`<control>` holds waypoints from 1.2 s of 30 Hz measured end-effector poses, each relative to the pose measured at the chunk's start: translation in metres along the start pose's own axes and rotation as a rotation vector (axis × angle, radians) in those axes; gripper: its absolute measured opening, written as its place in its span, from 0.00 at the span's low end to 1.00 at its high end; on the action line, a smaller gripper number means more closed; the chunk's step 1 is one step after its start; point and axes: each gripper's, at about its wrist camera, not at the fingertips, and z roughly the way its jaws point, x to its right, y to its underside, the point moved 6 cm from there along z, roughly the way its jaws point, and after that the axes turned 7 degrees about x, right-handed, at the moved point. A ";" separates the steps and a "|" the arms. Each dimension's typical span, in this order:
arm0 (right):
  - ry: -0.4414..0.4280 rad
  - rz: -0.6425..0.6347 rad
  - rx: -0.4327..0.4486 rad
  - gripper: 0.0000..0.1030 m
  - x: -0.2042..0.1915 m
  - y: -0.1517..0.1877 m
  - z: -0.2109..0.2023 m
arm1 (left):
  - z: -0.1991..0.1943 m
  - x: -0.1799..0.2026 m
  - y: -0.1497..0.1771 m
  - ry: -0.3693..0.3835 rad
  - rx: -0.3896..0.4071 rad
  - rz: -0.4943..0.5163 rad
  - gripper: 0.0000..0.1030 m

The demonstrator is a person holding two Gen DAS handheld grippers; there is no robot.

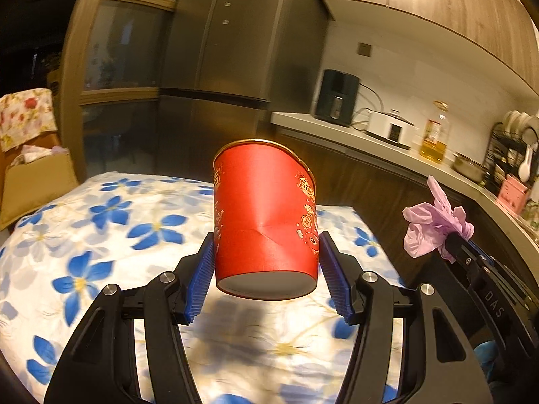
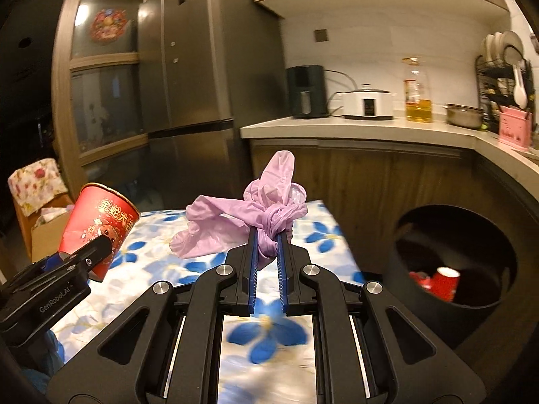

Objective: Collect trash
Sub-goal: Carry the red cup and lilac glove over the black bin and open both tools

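A desk (image 1: 84,235) under a white cloth with blue flowers fills the foreground. Behind it stand a tall grey metal refrigerator (image 2: 198,67) and a kitchen counter (image 2: 353,129) carrying a black appliance (image 2: 306,91), a white cooker (image 2: 367,102) and a bottle of yellow oil (image 2: 417,92). An open cardboard box (image 1: 37,181) sits off the desk's far left edge.

The left gripper (image 1: 266,256) clamps a dented red paper cup with gold print (image 1: 262,222) near its base, both blue pads pressed to its sides; the cup is held above the cloth, mouth tilted away.

The right gripper (image 2: 268,252) is closed on a knotted, crumpled lilac plastic bag (image 2: 242,219), which bulges up and leftward beyond the fingertips, over the desk.

Just right of the desk stands a round black bin (image 2: 438,313). Another red paper cup (image 2: 444,282) lies inside it, with something red beside it too blurred to identify.
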 end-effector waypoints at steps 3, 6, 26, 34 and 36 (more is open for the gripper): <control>0.032 0.010 0.005 0.10 0.017 0.000 -0.006 | 0.002 0.019 0.003 0.032 -0.006 0.016 0.57; 0.058 0.018 0.009 0.10 0.032 0.001 -0.011 | 0.005 0.037 0.006 0.062 -0.012 0.029 0.57; 0.260 0.070 0.065 0.10 0.146 -0.008 -0.050 | 0.013 0.175 0.015 0.305 -0.004 0.154 0.57; 0.357 0.102 0.077 0.10 0.203 -0.011 -0.059 | 0.019 0.239 0.025 0.435 -0.006 0.193 0.57; 0.372 0.103 0.076 0.10 0.214 -0.011 -0.059 | 0.023 0.251 0.027 0.458 -0.006 0.205 0.57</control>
